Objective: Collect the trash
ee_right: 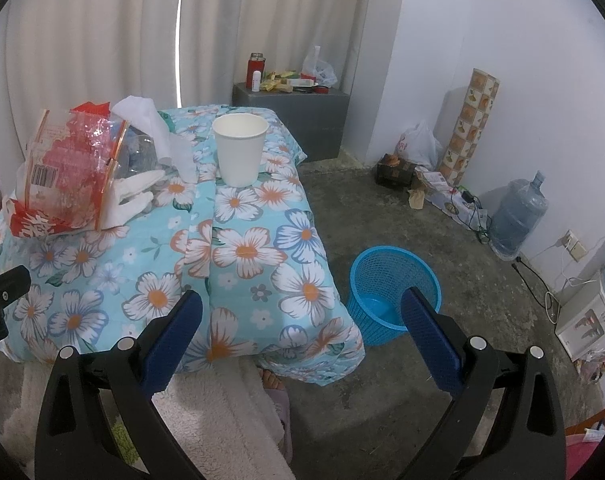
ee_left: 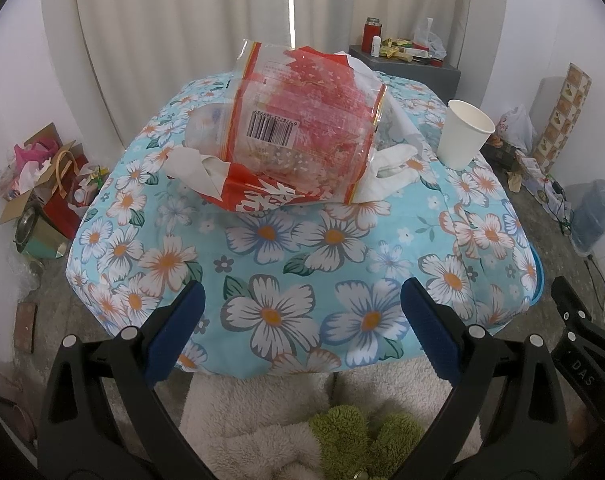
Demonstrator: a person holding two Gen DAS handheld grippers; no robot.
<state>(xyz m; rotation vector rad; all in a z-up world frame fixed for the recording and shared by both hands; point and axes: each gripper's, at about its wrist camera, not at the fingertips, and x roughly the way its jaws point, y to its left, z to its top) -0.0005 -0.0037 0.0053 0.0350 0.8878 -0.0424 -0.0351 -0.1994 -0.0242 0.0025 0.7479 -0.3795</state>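
A crumpled red and clear plastic wrapper [ee_left: 298, 132] lies on white tissues [ee_left: 394, 164] in the middle of the floral-covered table [ee_left: 302, 248]. A white paper cup [ee_left: 466, 134] stands upright to its right. In the right wrist view the wrapper [ee_right: 68, 168] is at the left and the cup [ee_right: 240, 150] is in the middle. A blue mesh trash basket [ee_right: 394, 292] stands on the floor right of the table. My left gripper [ee_left: 300, 320] is open and empty over the table's near edge. My right gripper [ee_right: 302, 324] is open and empty, near the table's right corner.
A grey cabinet [ee_right: 294, 120] with a red flask and clutter stands behind the table. A water jug [ee_right: 518, 216], bags and cables line the right wall. Boxes and bags [ee_left: 42, 184] sit on the floor at the left. A fluffy white blanket [ee_left: 262, 412] lies below the grippers.
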